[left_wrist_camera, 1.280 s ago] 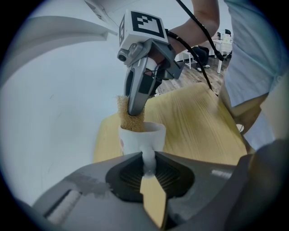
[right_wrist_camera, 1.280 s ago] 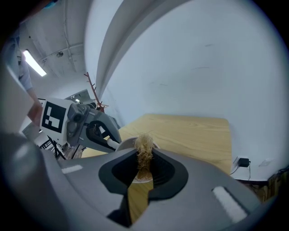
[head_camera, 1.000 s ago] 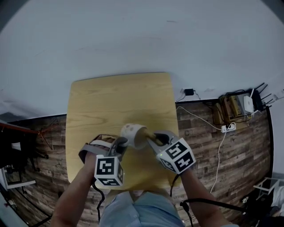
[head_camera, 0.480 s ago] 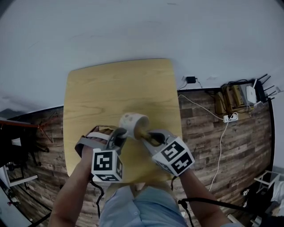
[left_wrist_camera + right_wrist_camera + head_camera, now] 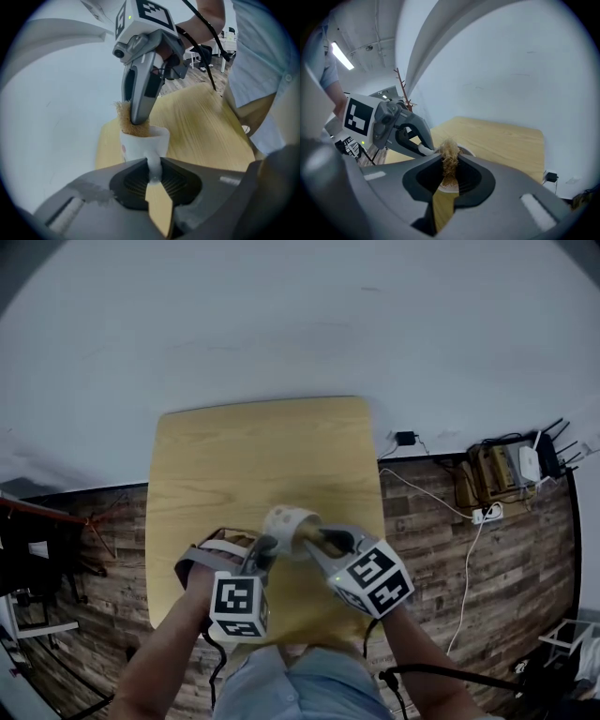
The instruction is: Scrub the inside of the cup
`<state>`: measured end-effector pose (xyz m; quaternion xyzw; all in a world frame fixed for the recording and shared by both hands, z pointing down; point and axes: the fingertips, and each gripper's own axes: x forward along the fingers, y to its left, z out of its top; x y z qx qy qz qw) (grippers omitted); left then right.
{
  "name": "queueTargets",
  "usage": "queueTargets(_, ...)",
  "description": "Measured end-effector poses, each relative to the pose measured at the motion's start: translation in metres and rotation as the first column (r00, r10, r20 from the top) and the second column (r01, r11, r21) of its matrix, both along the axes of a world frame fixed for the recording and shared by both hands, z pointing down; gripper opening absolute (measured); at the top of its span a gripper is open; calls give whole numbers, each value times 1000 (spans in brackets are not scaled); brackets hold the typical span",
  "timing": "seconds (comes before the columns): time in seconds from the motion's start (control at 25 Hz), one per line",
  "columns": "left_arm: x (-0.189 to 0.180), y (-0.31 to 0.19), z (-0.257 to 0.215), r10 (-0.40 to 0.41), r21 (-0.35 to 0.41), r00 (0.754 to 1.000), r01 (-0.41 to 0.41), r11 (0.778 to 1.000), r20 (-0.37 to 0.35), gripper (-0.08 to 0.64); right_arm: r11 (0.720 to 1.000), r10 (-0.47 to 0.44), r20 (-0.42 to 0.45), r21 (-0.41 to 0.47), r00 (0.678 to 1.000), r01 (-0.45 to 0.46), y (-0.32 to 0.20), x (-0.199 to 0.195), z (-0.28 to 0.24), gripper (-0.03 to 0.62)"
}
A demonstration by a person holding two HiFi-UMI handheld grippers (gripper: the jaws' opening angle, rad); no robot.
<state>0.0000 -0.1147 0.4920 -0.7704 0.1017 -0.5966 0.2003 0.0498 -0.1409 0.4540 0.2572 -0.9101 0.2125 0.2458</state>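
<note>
Your left gripper (image 5: 265,547) is clamped on the handle (image 5: 153,165) of the white cup (image 5: 286,521). In the left gripper view its two jaws close on that thin white loop, with the cup body just beyond them. You hold the cup over the near half of the wooden counter (image 5: 253,451), close to the counter's near edge. It is tilted so that its mouth faces your right gripper (image 5: 315,542).

Your right gripper is closed on a tan fibre scrubber (image 5: 450,153). The right gripper view shows the frayed wad pinched between the jaws, with the cup's rim (image 5: 463,151) directly behind it. In the left gripper view the scrubber (image 5: 127,123) sits in the mouth of the cup (image 5: 140,144). Part of the wad stands above the rim, and the fingertips of the right gripper (image 5: 138,119) reach down to it.

The two grippers meet at the cup, the left on its left side and the right on its right. Dark plank floor (image 5: 441,559) lies to either side of the counter, with a white power strip (image 5: 483,510) at far right near the pale wall (image 5: 300,324).
</note>
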Motion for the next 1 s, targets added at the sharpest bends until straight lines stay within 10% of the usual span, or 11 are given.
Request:
queueTargets(0.56, -1, 2, -2, -23, -7, 1000, 23, 1000, -9, 71, 999, 4, -88, 50, 996, 0, -5, 14, 22, 58)
queueTargets(1.0, 0, 2, -3, -27, -3, 1000, 27, 1000, -7, 71, 991, 5, 3, -135, 1000, -4, 21, -2, 43, 58)
